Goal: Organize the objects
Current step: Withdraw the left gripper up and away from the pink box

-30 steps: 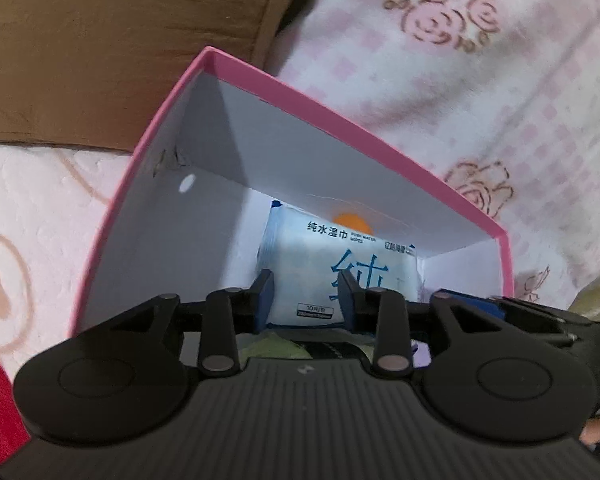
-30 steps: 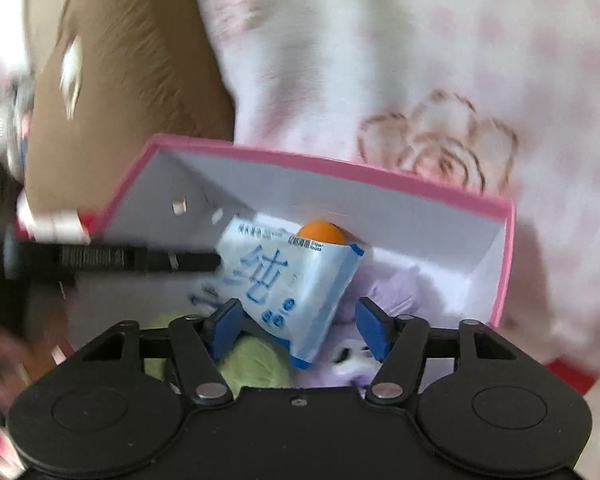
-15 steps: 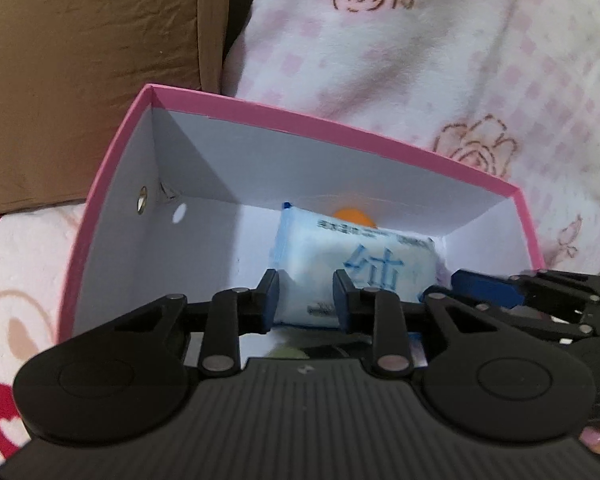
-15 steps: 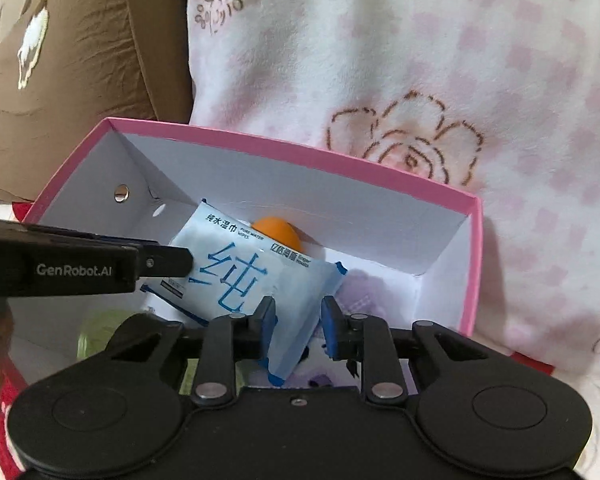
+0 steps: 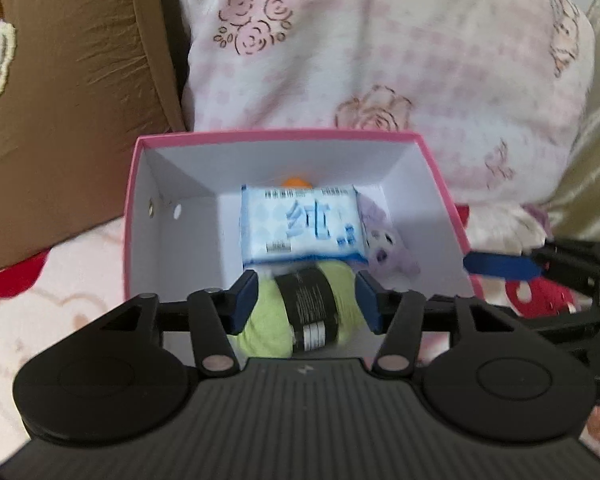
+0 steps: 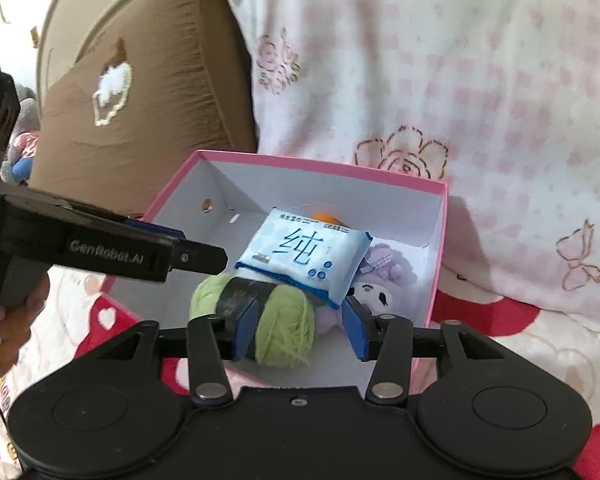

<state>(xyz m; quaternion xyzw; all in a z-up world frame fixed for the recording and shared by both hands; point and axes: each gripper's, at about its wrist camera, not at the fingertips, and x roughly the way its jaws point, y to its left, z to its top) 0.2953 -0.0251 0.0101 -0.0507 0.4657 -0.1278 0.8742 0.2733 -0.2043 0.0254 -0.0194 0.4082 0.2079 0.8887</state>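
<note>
A pink box (image 5: 276, 134) (image 6: 320, 164) with white walls stands on the bed. Inside lie a blue wet-wipes packet (image 5: 300, 224) (image 6: 300, 252), an orange ball (image 5: 296, 181) (image 6: 326, 216) behind it, a purple plush toy (image 5: 384, 240) (image 6: 376, 280) and a green yarn ball (image 5: 264, 324) (image 6: 288, 328) with a black label. My left gripper (image 5: 306, 300) (image 6: 196, 256) hovers above the box's near edge. Its jaws are opening with nothing gripped. My right gripper (image 6: 302, 332) (image 5: 500, 266) hangs over the near right corner, jaws also opening and empty. The yarn only shows through both gaps from below.
A brown cushion (image 5: 60, 100) (image 6: 140, 80) leans behind the box on the left. A pink-and-white rose-print blanket (image 5: 380, 60) (image 6: 460, 80) is piled behind and to the right. A person's hand (image 6: 4, 320) grips the left tool. A red-and-white sheet lies under the box.
Both grippers have drawn back and up out of the box and their jaws have widened. The wipes packet they pinched now lies loose on the yarn and the plush toy.
</note>
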